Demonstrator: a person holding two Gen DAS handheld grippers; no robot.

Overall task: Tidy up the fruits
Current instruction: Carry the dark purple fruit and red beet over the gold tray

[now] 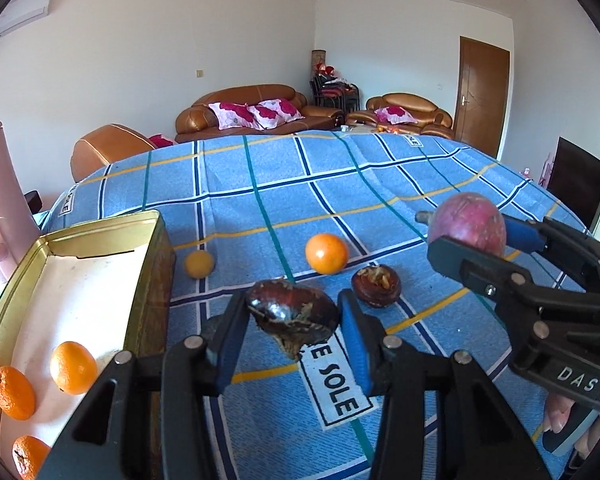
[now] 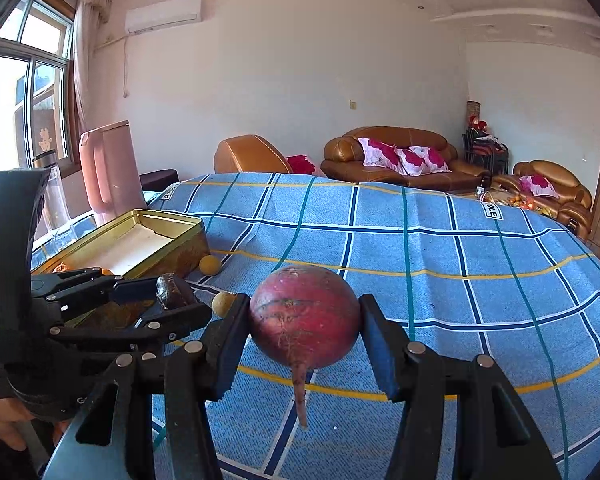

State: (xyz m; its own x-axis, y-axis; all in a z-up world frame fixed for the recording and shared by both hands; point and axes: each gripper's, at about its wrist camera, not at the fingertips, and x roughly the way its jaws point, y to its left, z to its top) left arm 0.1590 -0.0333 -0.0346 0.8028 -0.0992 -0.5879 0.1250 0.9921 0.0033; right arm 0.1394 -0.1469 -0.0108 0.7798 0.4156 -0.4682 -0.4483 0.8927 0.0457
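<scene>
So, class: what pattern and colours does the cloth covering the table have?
The cloth is a blue check with white, navy, teal and yellow lines, clearest in the right wrist view.

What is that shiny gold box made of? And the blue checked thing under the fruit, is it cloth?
The gold box looks like thin metal, likely tin: its rim gleams brassy and reflects light, and a matte white lining, perhaps paper, covers the bottom. The blue checked cover looks like woven cloth: it shows a grainy weave, soft creases, and sewn-on white labels.
</scene>
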